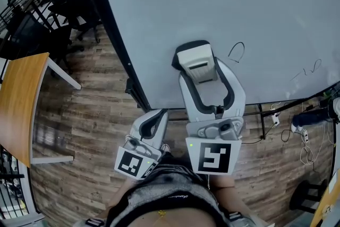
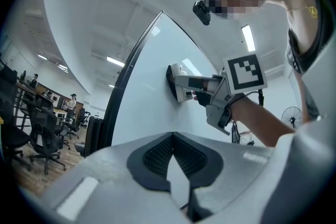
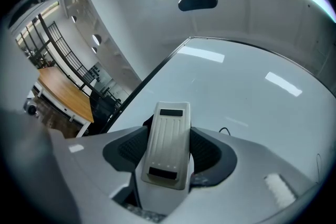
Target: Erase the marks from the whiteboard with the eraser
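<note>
right gripper (image 1: pixel 206 76): we see its 2 jaws clamped on the eraser's long sides.
eraser (image 1: pixel 194 58): we see its dark face against the whiteboard (image 1: pixel 212 2), just left of a looped mark (image 1: pixel 237 52).
squiggle mark (image 1: pixel 311 68): we find it far right, well apart from the eraser.
left gripper (image 1: pixel 154 122): jaws closed together on nothing, held low beside the right gripper.

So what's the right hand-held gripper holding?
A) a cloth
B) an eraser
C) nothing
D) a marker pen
B: the right hand-held gripper has its jaws shut on the pale eraser, which it holds up at the whiteboard.
</note>
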